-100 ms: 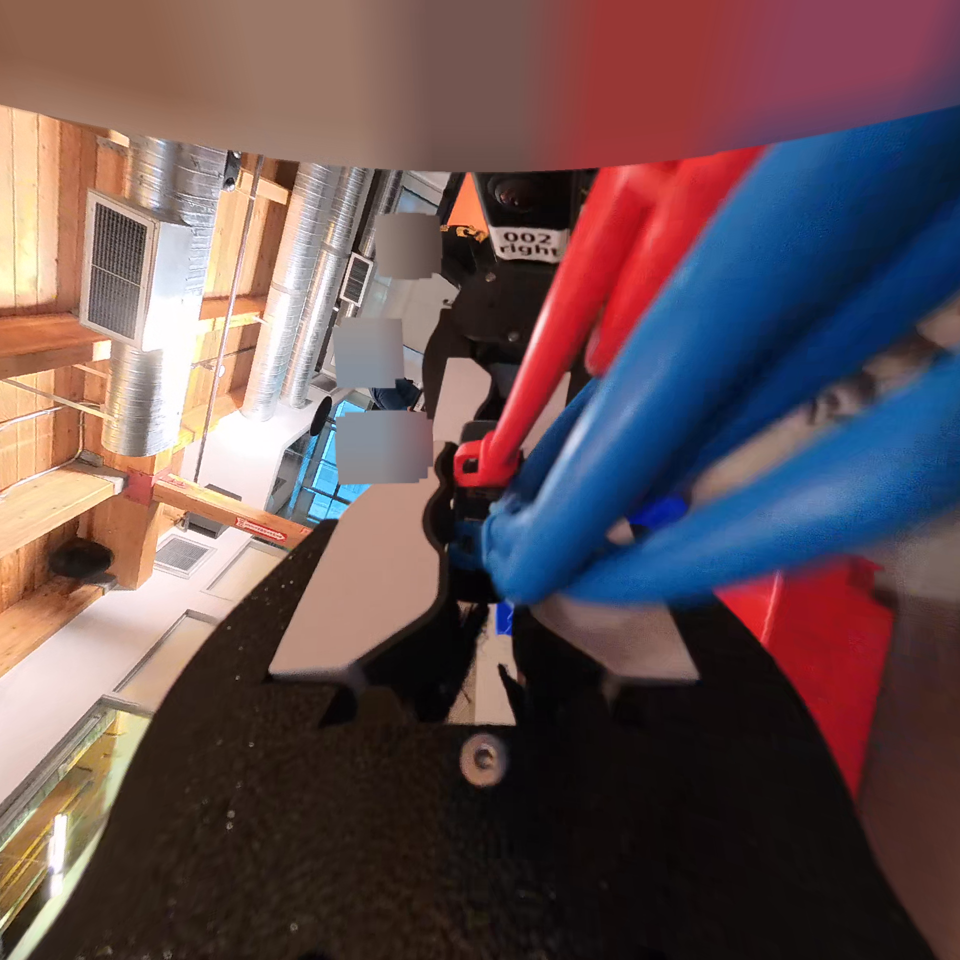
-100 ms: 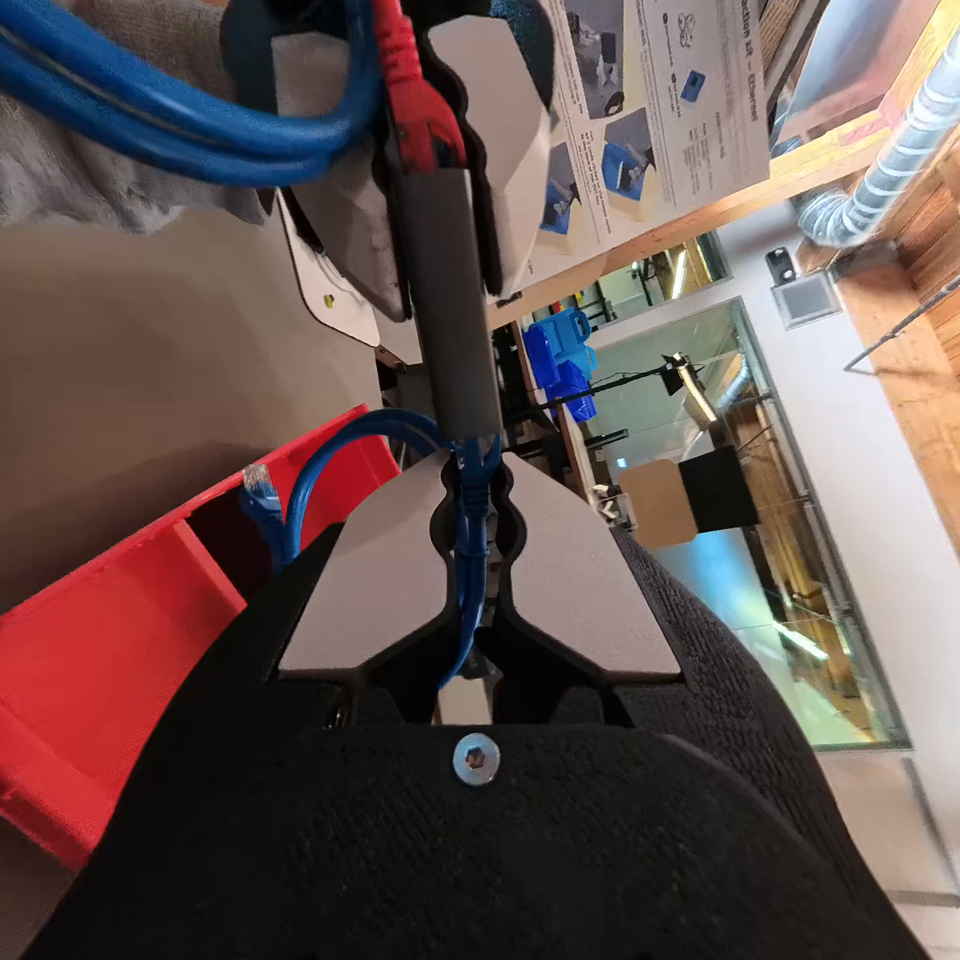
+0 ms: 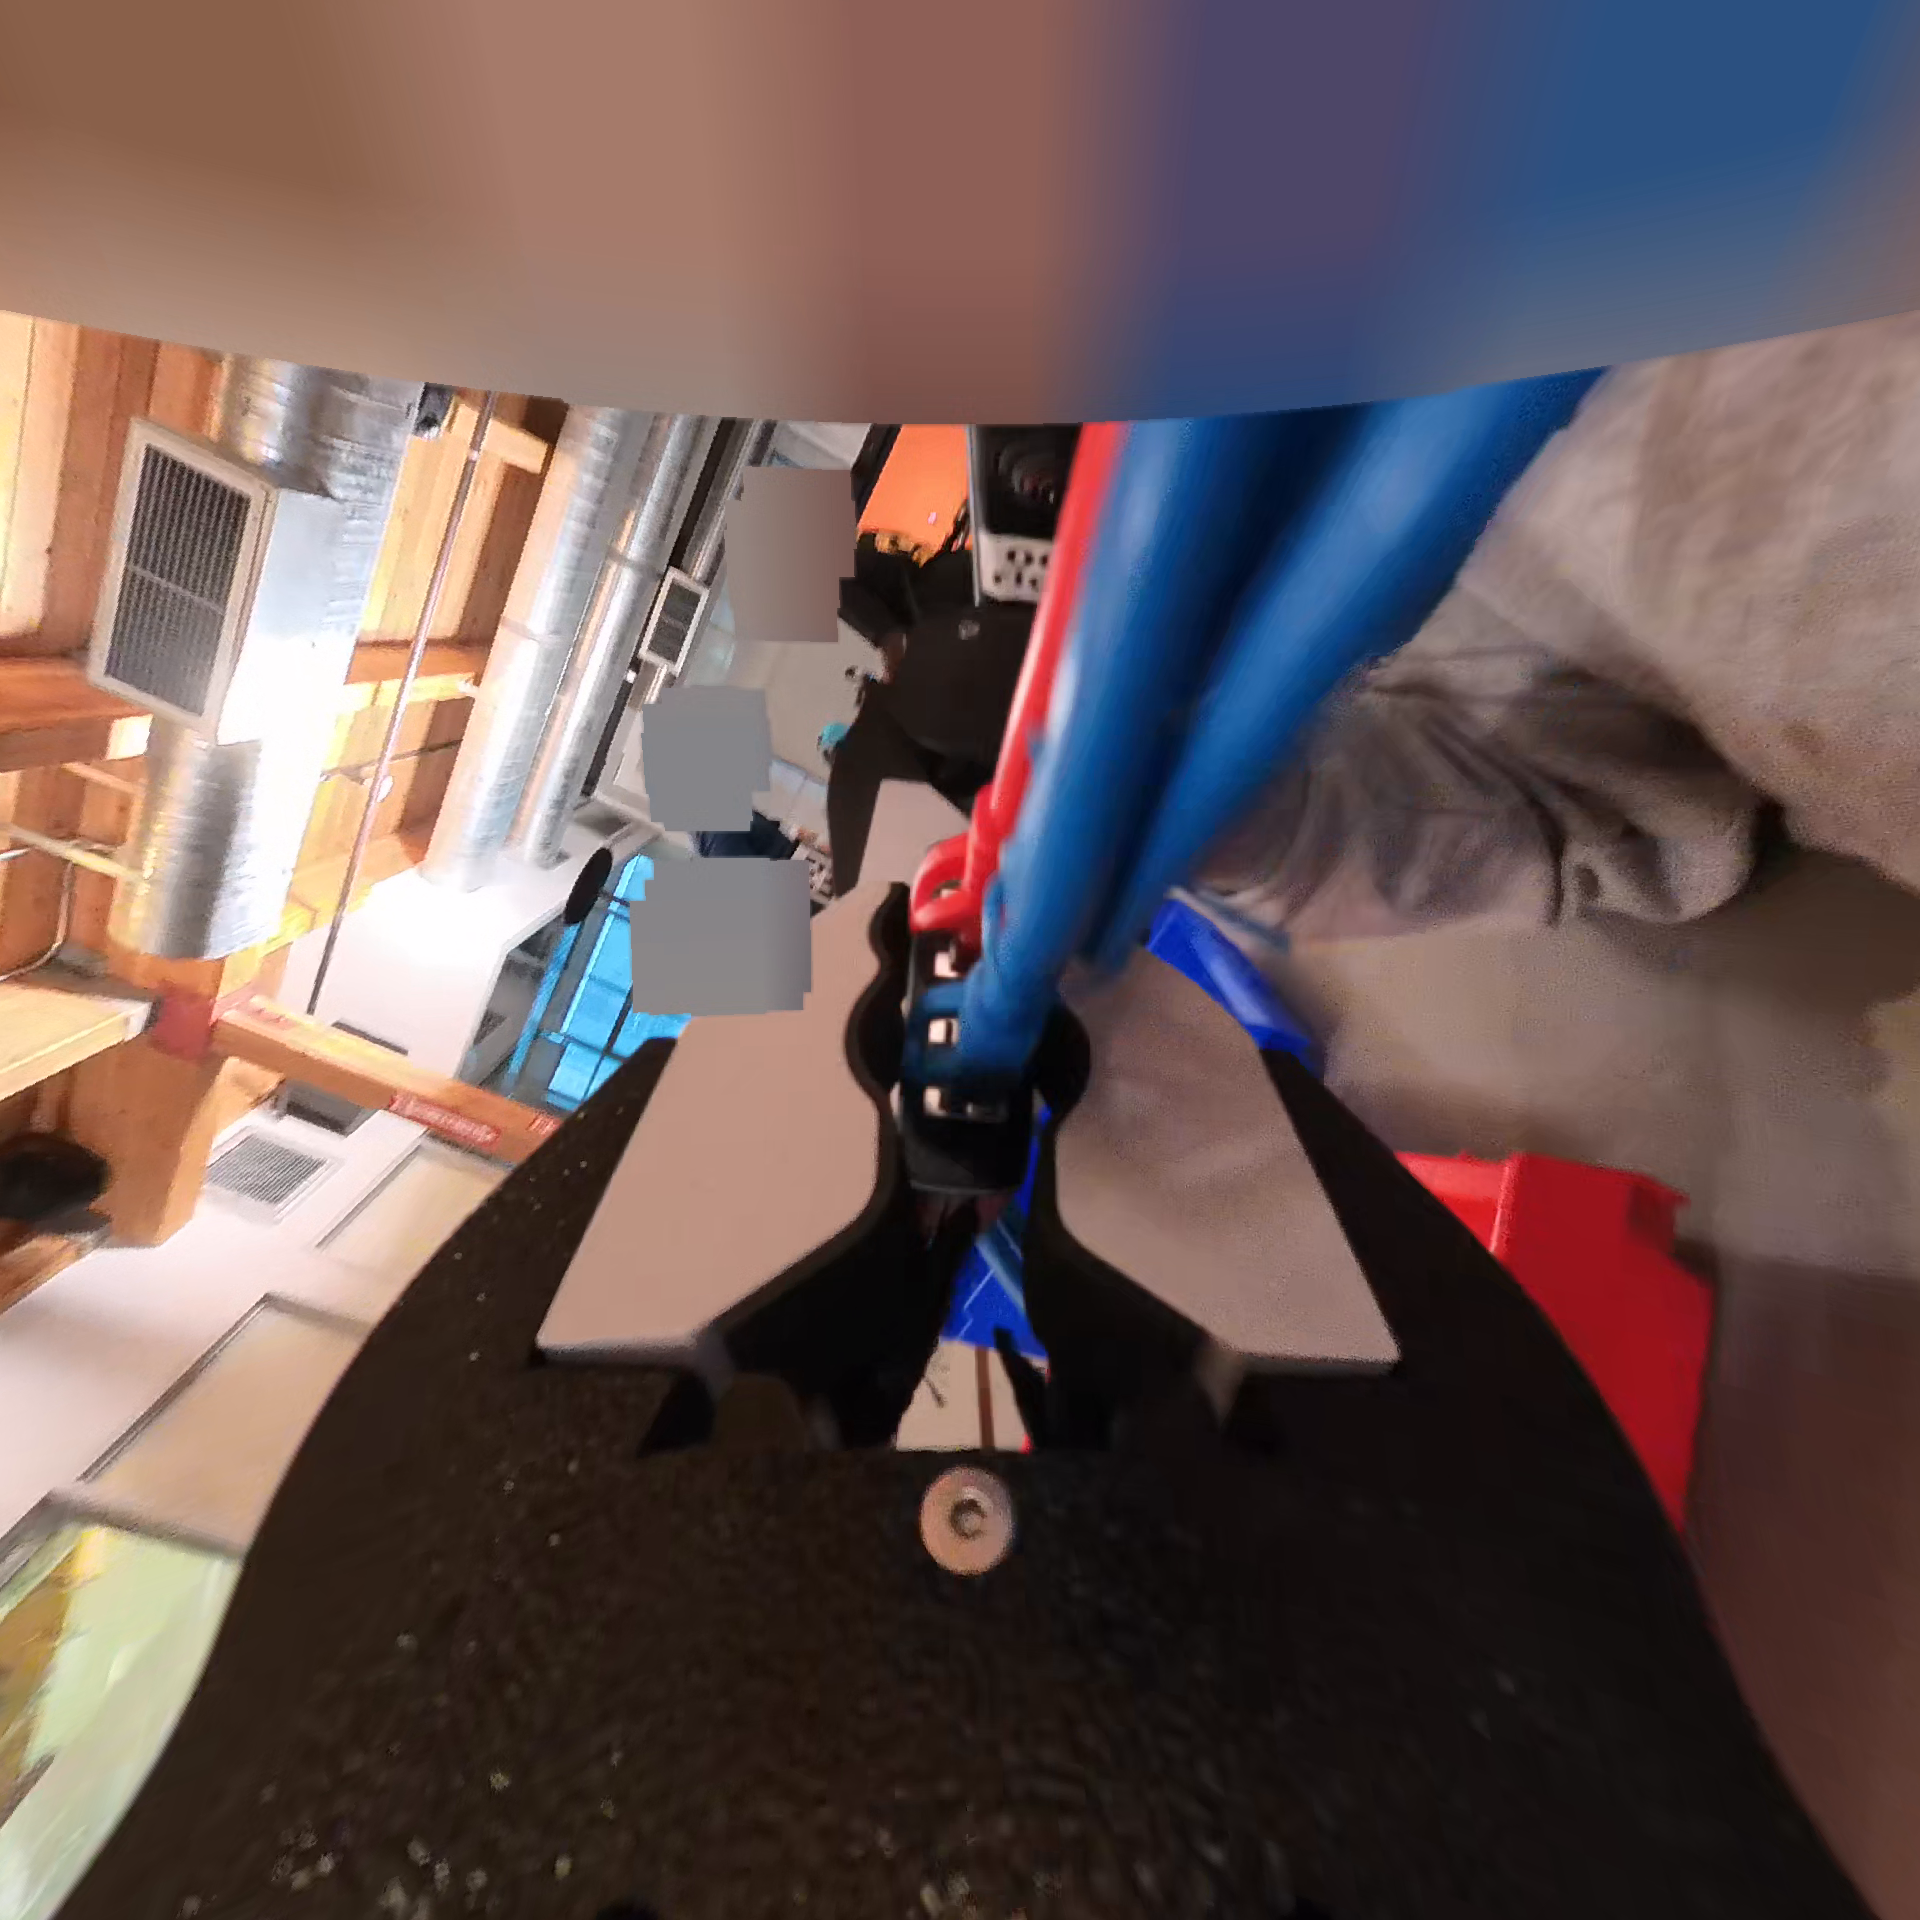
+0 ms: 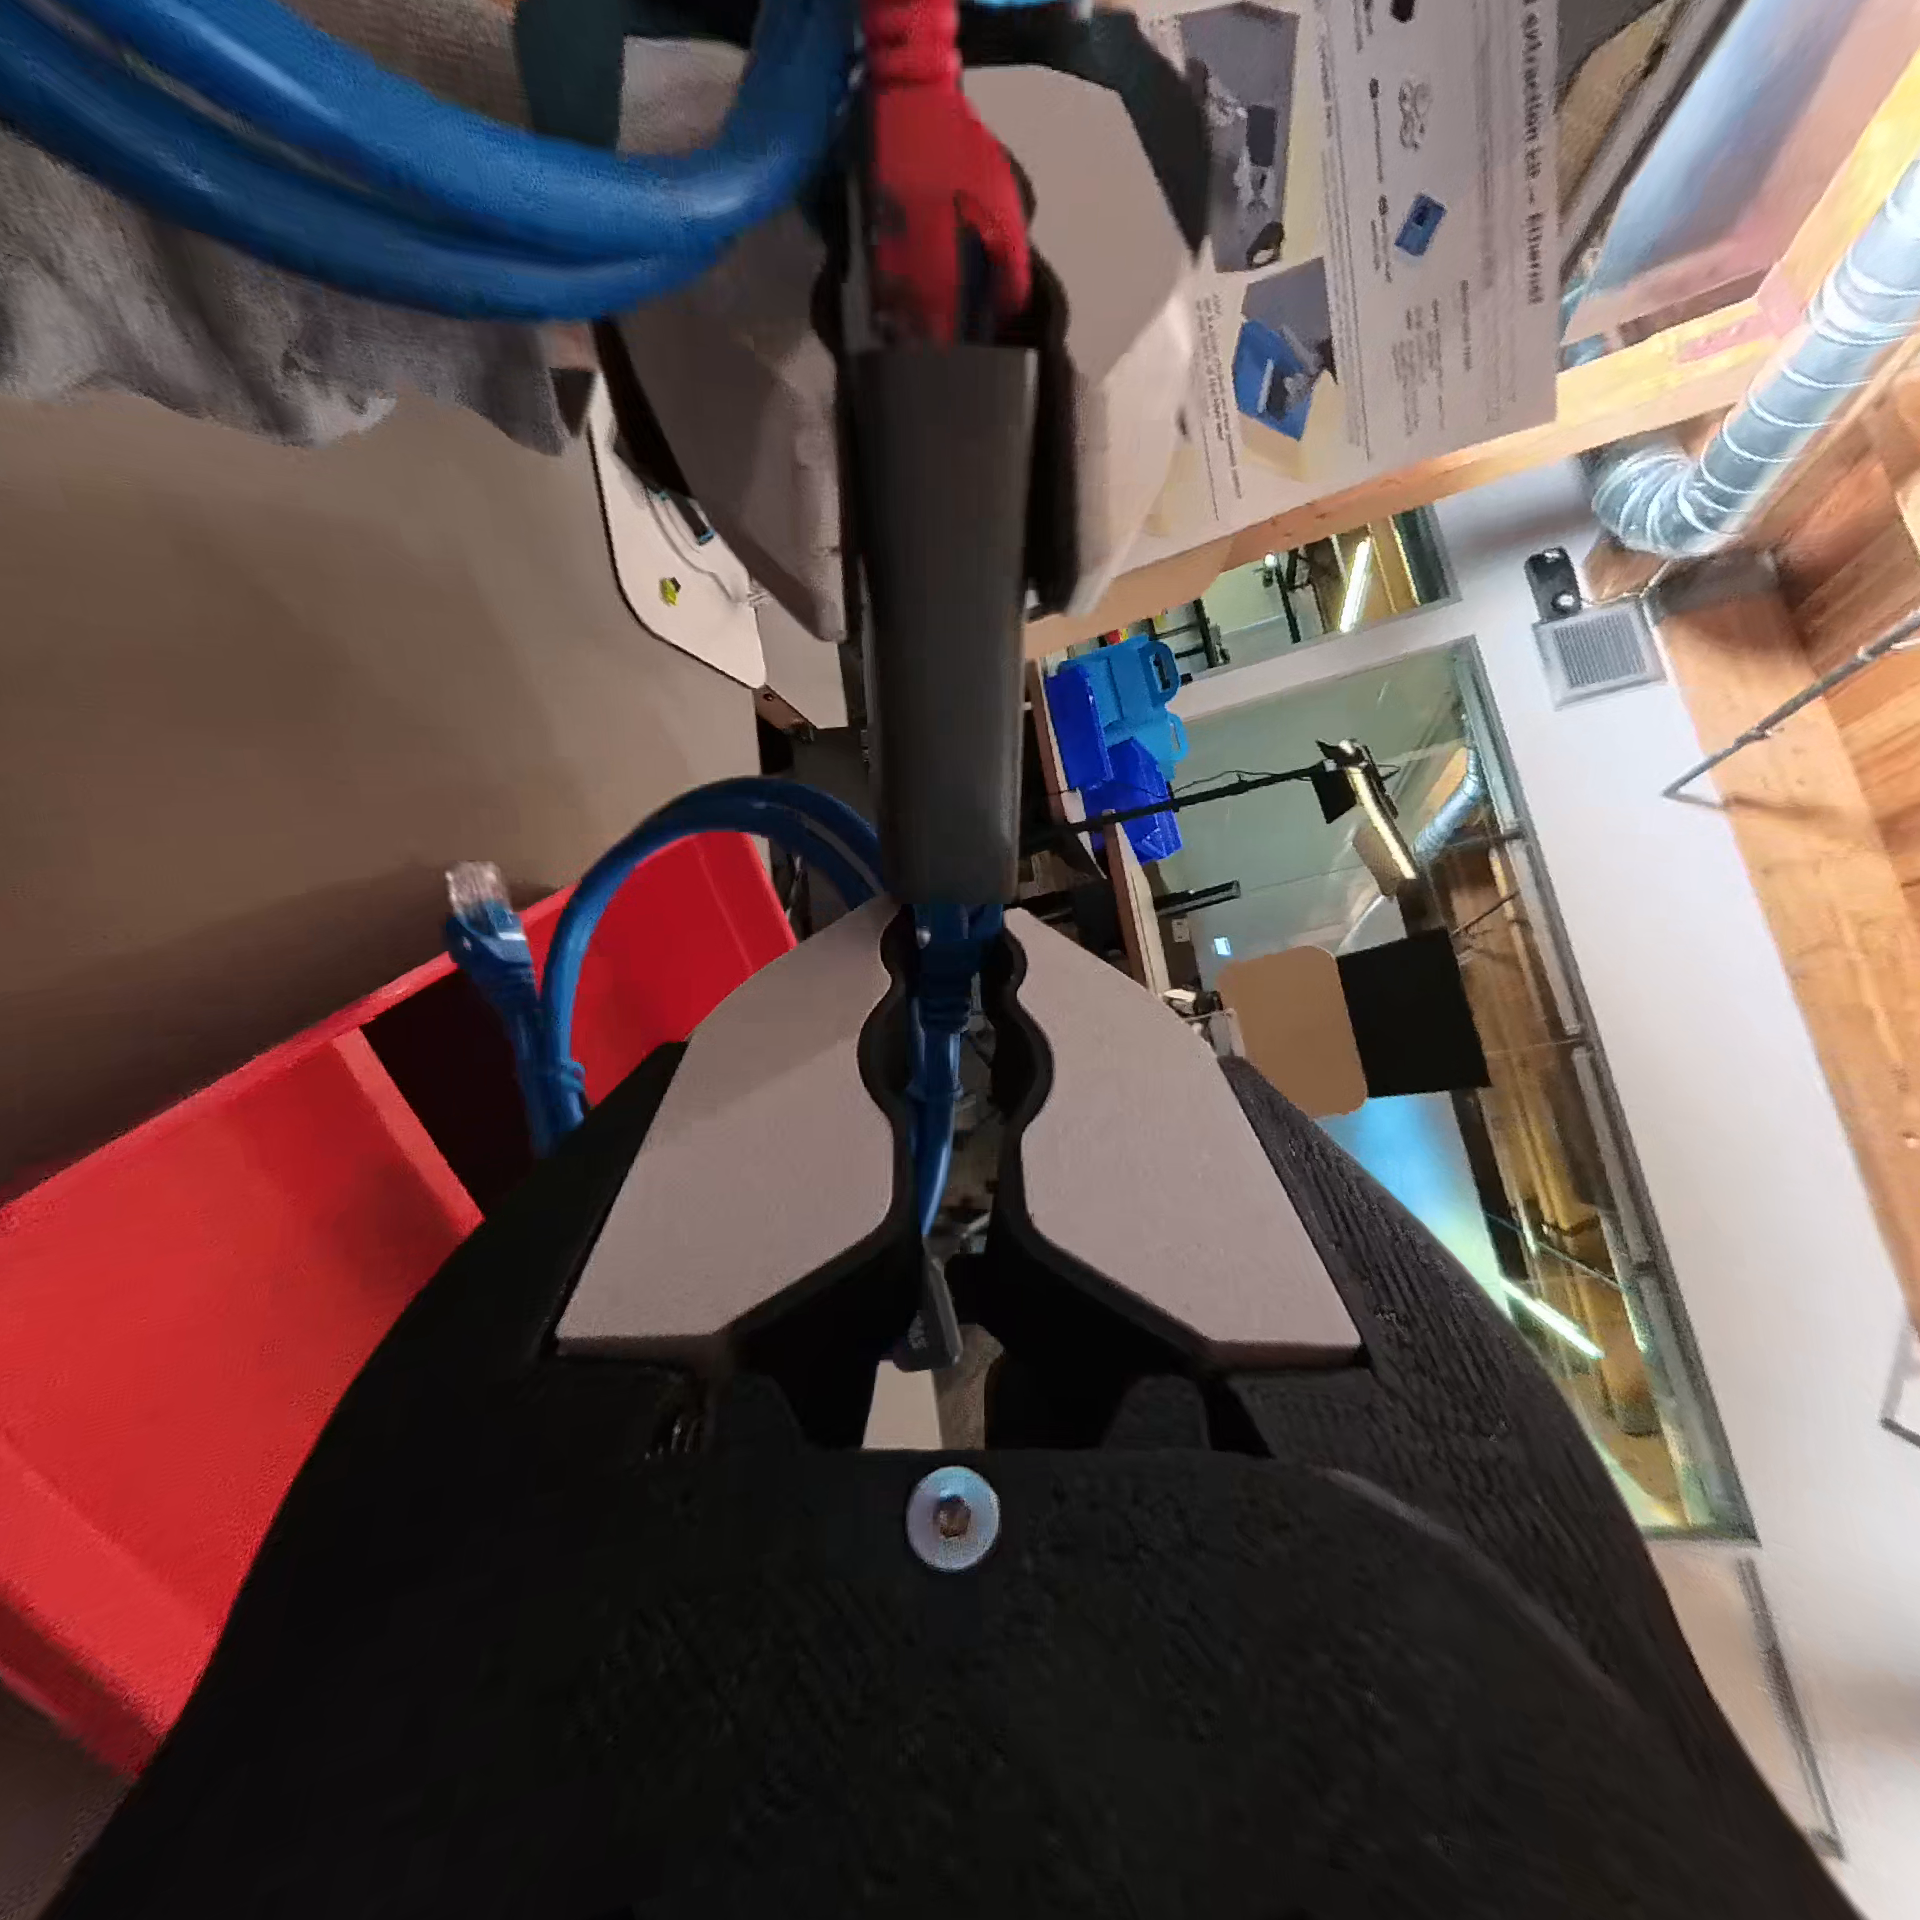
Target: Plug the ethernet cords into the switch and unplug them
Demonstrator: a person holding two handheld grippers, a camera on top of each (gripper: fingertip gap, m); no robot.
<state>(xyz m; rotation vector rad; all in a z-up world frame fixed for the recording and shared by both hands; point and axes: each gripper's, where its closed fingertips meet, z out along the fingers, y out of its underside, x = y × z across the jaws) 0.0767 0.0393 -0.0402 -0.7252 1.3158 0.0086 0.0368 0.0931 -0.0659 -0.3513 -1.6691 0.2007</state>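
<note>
Your left gripper (image 3: 961,1049) is clenched on a black slotted device (image 3: 951,1101), gripped between its 2 grey fingers (image 3: 758,1153). Blue cables (image 3: 1132,748) and a red cable (image 3: 1039,717) plug into the device's far end and run up and to the right, out of focus. A crumpled grey cloth (image 3: 1558,790) lies to the right of the cables, and the corner of a red bin (image 3: 1558,1278) sits below it.

Your right gripper (image 4: 951,997) is clenched on a single blue cable (image 4: 940,1049), which passes through the notch between its fingers (image 4: 758,1132). Just beyond the fingertips, this cable meets the near end of the same device, seen here as a long dark body (image 4: 945,644). The far end of that body is held by your left gripper (image 4: 935,332), where a red plug (image 4: 935,197) and a bundle of blue cables (image 4: 416,177) enter.

A loop of blue cable (image 4: 727,821) arcs left of the device, and a loose blue plug with a clear tip (image 4: 488,925) hangs over the red bin (image 4: 208,1247). A blue object (image 4: 1117,748) stands farther off, to the right of the device.
</note>
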